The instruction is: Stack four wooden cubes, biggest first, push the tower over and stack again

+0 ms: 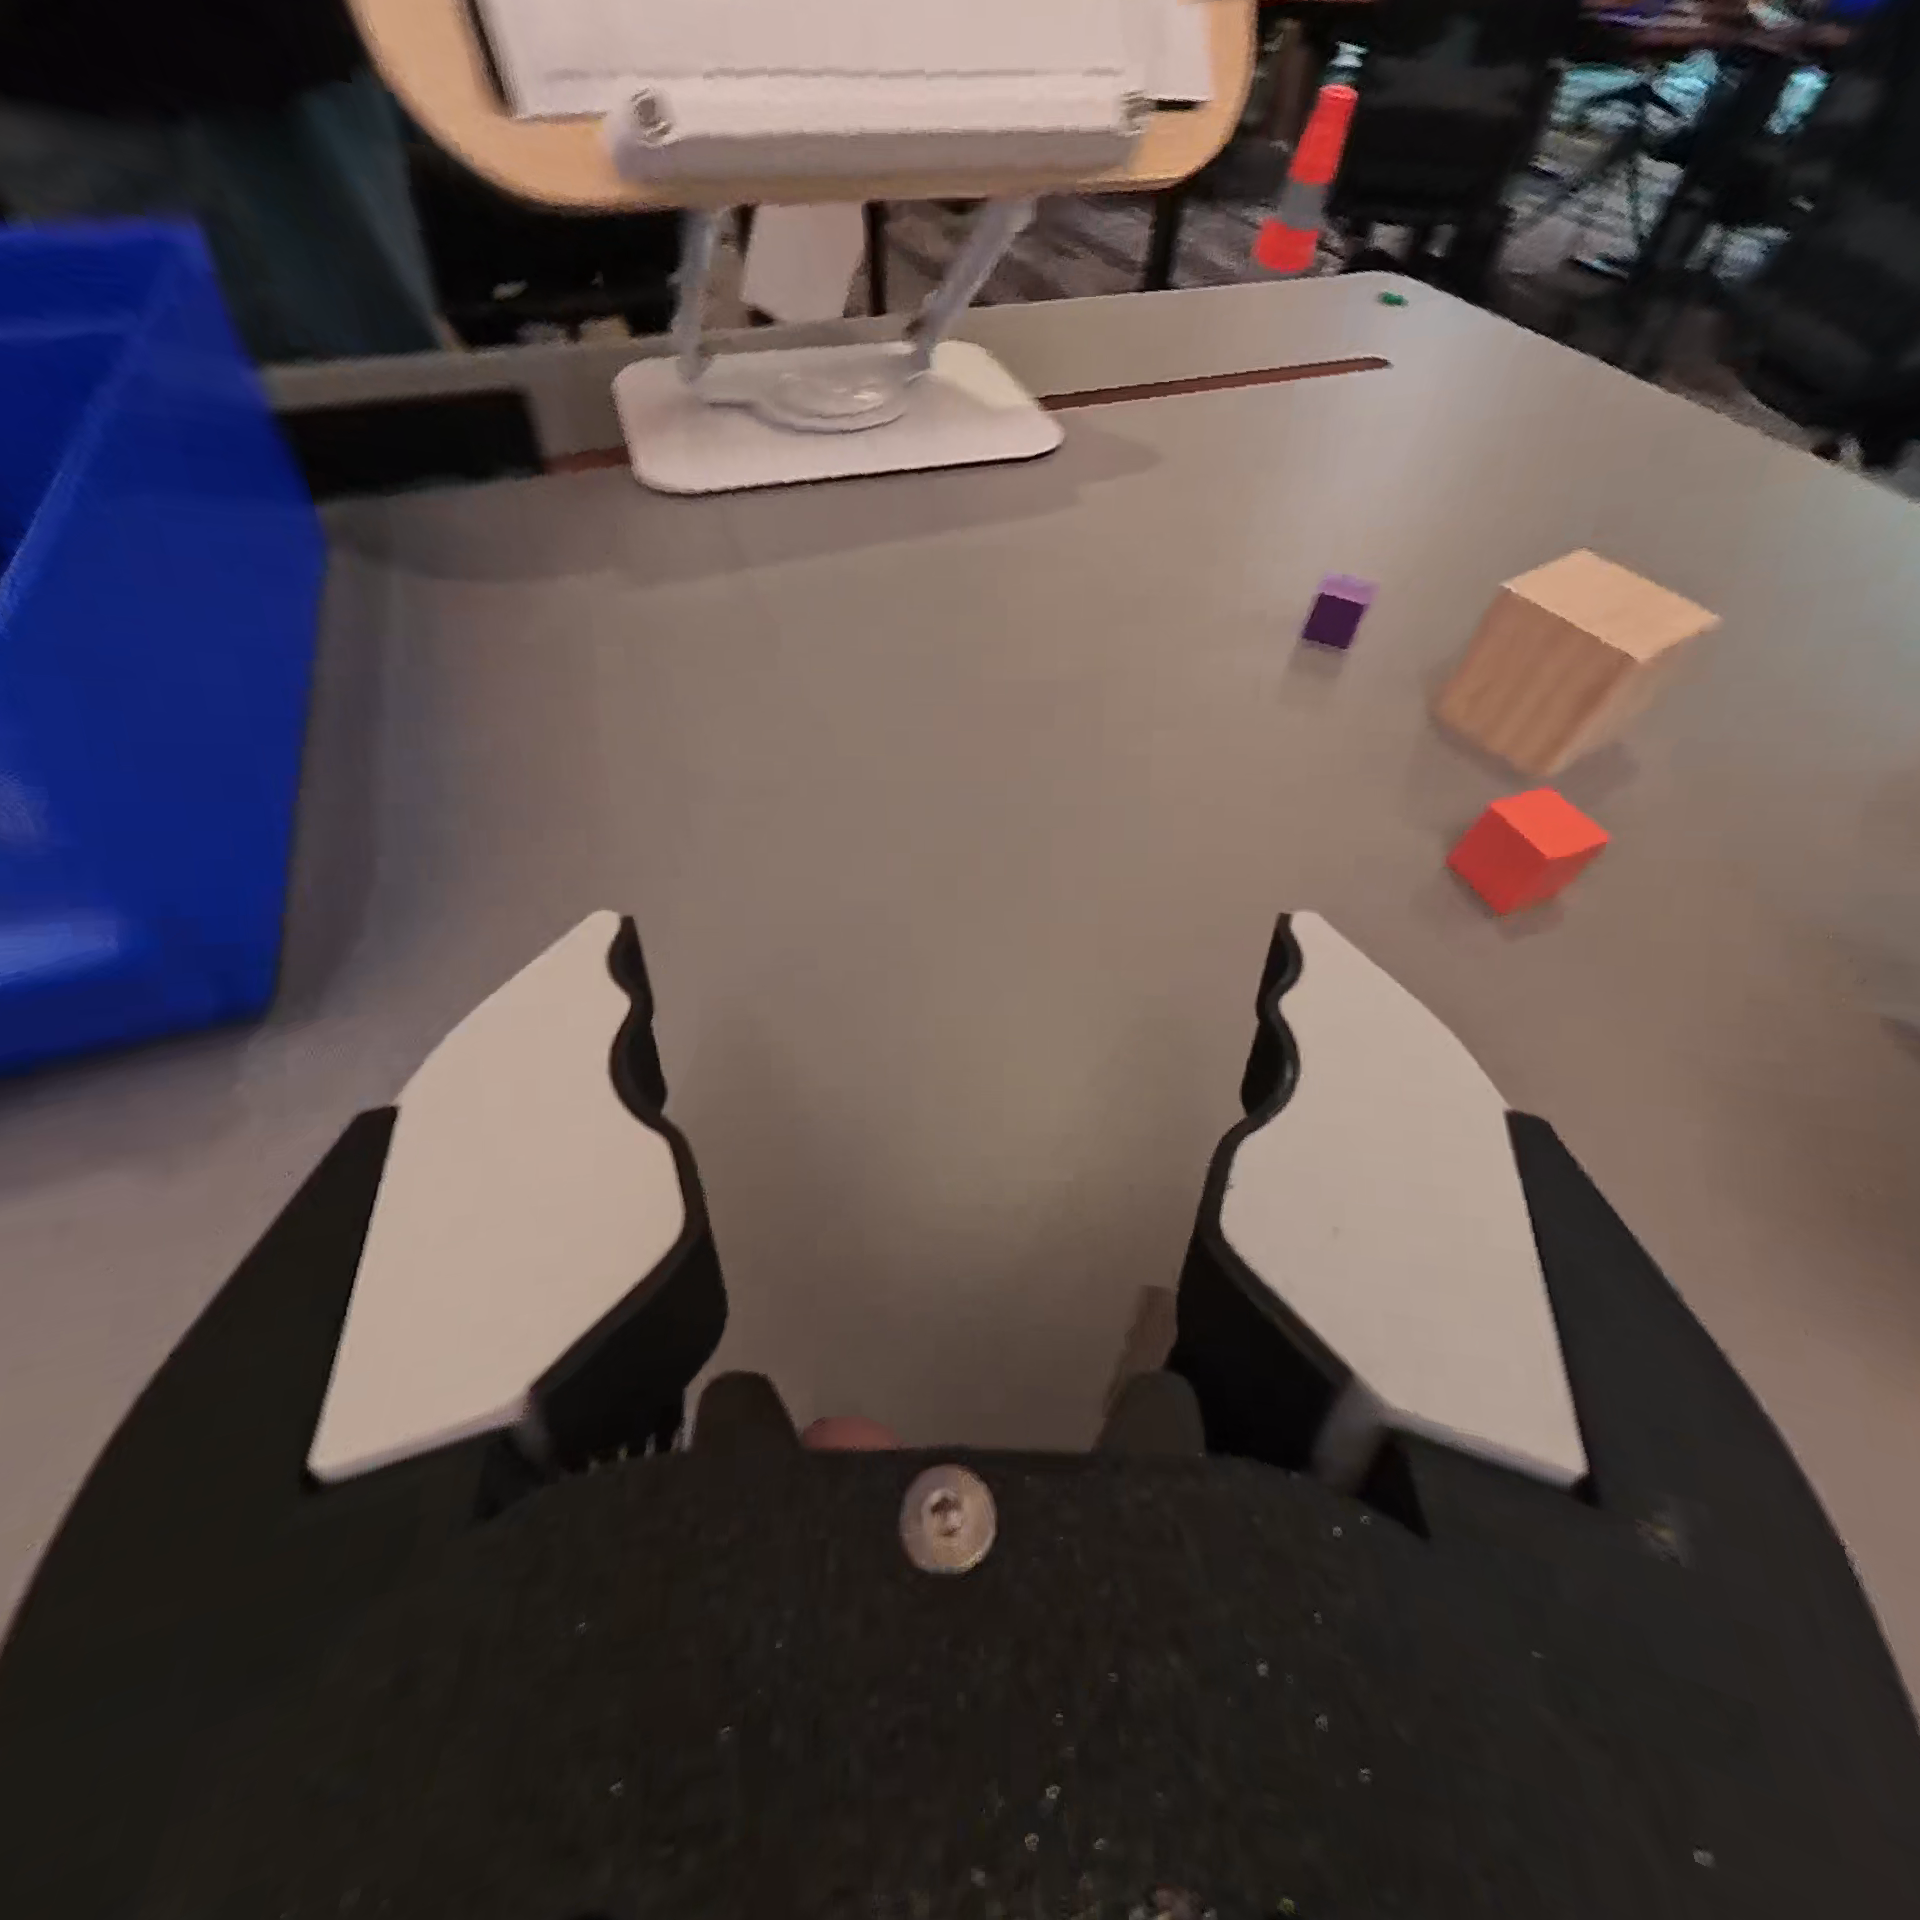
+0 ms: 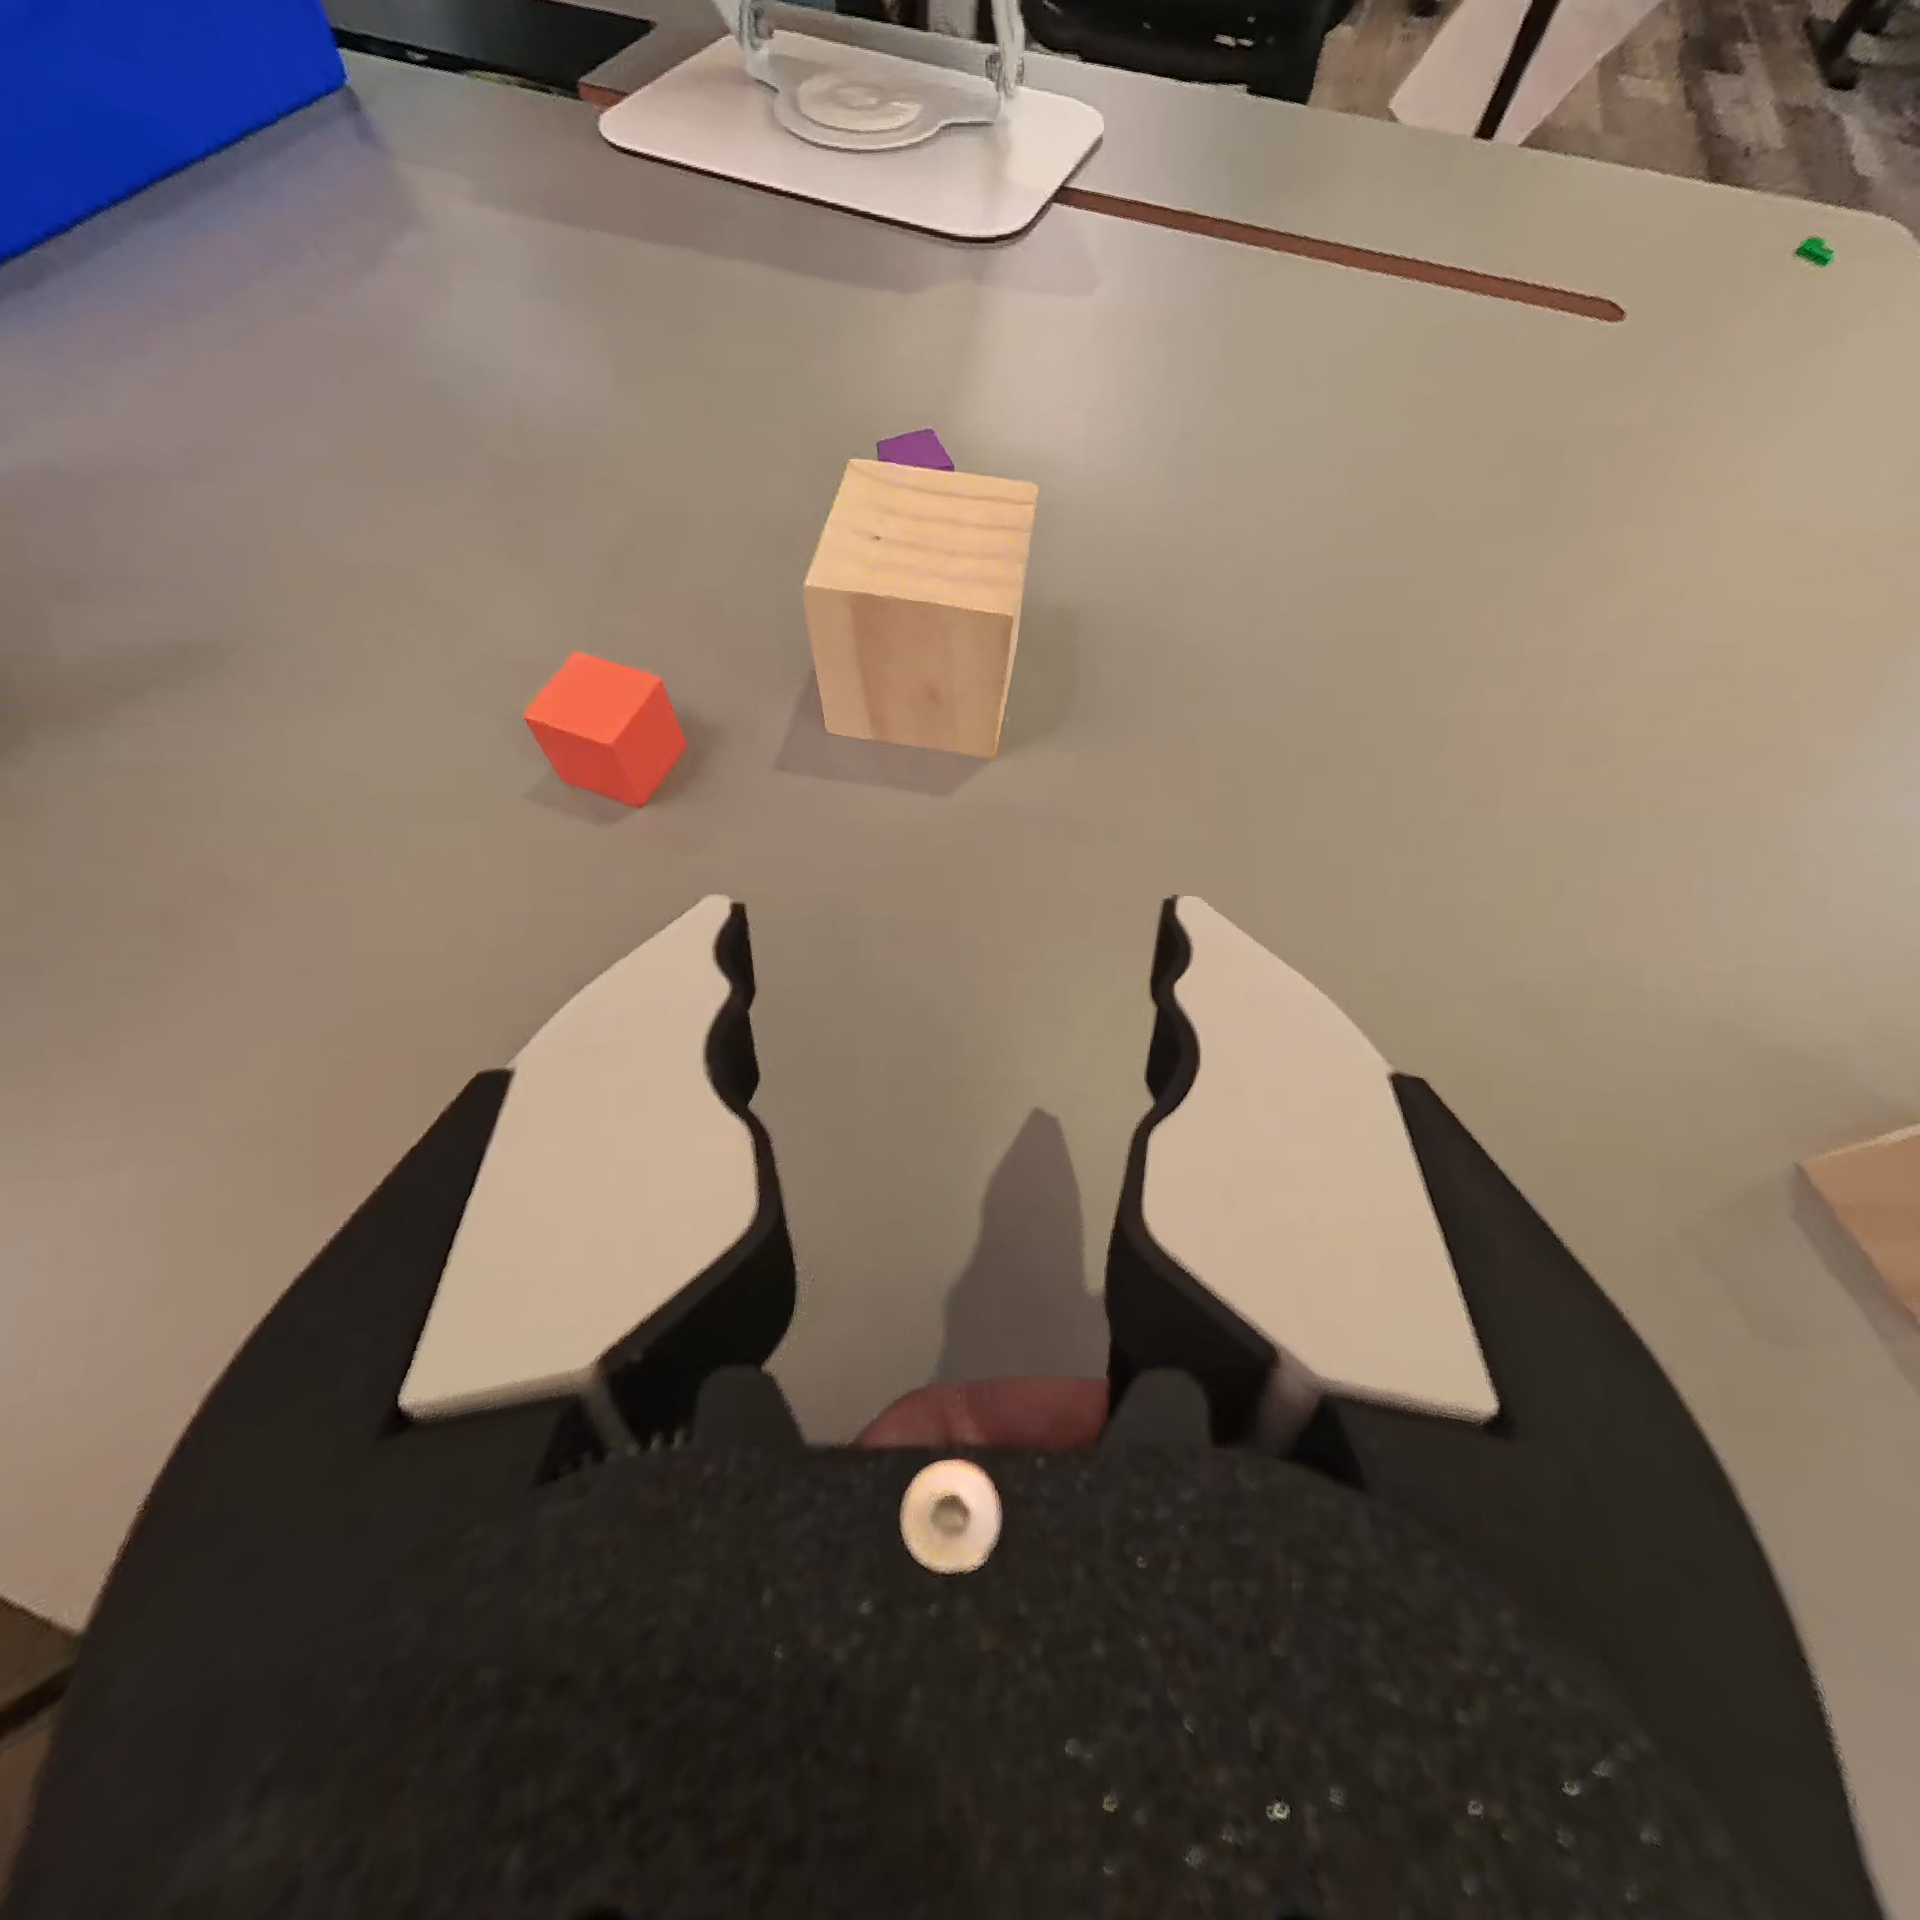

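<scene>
A plain wooden cube [image 2: 920,603] stands on the grey table [image 2: 1351,623]. It also shows in the left wrist view [image 1: 1569,660]. An orange-red cube [image 2: 606,727] lies to its left, also in the left wrist view [image 1: 1525,849]. A small purple cube [image 2: 914,450] sits just behind the wooden one, also in the left wrist view [image 1: 1338,613]. A corner of another light wooden piece [image 2: 1870,1216] shows at the right edge. My right gripper [image 2: 951,914] is open and empty, short of the cubes. My left gripper [image 1: 956,935] is open and empty, left of the cubes.
A blue bin [image 1: 125,644] stands at the table's left. A white stand base [image 1: 842,426] sits at the back, also in the right wrist view [image 2: 852,135]. A small green piece [image 2: 1813,250] lies near the far right corner. An orange cone [image 1: 1309,182] stands beyond the table.
</scene>
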The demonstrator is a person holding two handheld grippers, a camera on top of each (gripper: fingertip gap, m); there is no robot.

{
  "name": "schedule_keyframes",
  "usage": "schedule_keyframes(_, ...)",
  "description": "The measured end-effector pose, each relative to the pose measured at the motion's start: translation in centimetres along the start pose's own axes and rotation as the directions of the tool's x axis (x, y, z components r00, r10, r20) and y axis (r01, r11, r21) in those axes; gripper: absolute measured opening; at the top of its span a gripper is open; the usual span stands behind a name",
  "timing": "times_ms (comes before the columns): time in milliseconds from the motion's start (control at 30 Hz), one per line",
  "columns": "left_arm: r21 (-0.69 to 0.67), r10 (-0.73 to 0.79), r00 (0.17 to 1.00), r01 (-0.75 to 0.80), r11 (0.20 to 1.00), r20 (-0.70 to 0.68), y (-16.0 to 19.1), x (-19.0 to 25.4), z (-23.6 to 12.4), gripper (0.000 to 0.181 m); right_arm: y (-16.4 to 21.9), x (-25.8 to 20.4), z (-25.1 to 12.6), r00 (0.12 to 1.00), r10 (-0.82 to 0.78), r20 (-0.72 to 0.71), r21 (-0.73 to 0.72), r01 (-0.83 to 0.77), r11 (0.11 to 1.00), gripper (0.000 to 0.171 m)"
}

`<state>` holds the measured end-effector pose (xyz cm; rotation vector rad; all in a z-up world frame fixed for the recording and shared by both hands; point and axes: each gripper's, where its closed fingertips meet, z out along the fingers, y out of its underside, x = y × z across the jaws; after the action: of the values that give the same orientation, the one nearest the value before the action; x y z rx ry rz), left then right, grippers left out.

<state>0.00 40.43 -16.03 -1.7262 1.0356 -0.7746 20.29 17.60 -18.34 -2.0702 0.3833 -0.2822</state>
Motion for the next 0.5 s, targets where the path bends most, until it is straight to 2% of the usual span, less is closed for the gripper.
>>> schedule_keyframes(167, 0.027, -0.084, 0.984, 0.08, 0.996, 0.158, 1.0, -2.2, -1.9, 0.105, 0.6, -1.2, 1.3, 0.997, 0.045, -0.056, -0.04, -0.047, 0.998, 0.08)
schedule_keyframes(500, 0.023, -0.089, 0.983, 0.087, 0.996, 0.16, 1.8, -2.0, -3.4, 0.098, 0.1, -1.3, 1.0, 0.99, 0.077, -0.122, -0.004, -0.078, 0.997, 0.089)
